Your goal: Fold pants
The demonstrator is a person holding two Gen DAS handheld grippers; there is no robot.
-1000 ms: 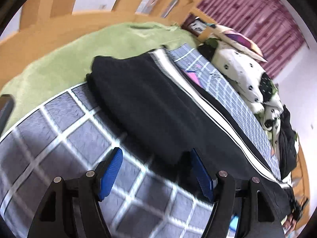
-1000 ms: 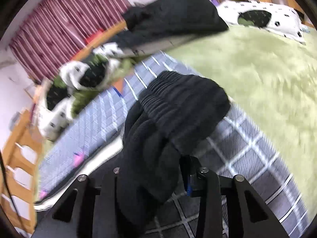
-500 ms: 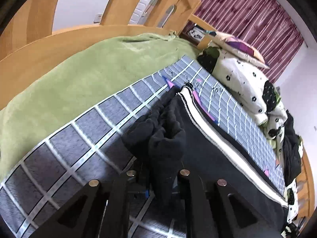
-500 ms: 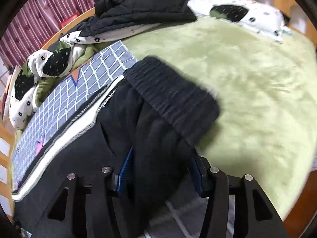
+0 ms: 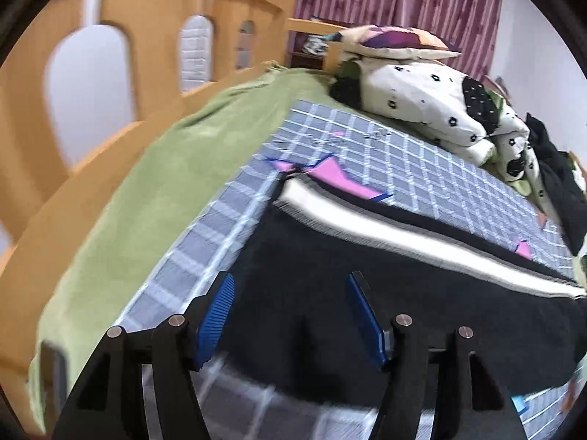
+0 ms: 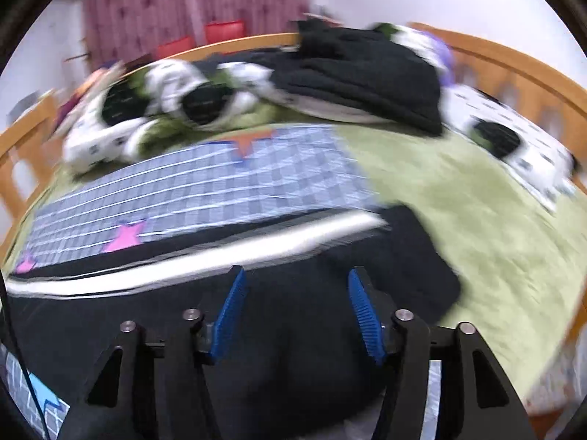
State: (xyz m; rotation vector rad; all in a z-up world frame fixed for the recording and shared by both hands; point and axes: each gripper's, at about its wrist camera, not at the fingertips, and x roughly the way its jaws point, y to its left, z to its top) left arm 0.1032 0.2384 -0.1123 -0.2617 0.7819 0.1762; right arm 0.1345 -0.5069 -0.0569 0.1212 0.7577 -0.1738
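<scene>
The black pants [image 5: 367,278] with a white side stripe [image 5: 385,234] lie flat along the grey checked blanket [image 5: 422,168] on the bed. My left gripper [image 5: 290,315] is open and empty, its blue pads just above one end of the pants. In the right wrist view the same pants [image 6: 293,311] spread under my right gripper [image 6: 295,308], which is open and empty; the waistband end [image 6: 433,275] reaches onto the green cover [image 6: 477,198]. Both views are blurred by motion.
A wooden bed rail [image 5: 121,73] runs along the left and another rail [image 6: 513,62] along the far right. White floral bedding [image 5: 440,106], a pillow [image 5: 396,42] and a pile of dark clothes [image 6: 367,73] lie at the bed's far side.
Half a second ago both grippers were shut on bunched ends of the pants. Now both are open and the pants lie spread flat on the blanket beneath them.
</scene>
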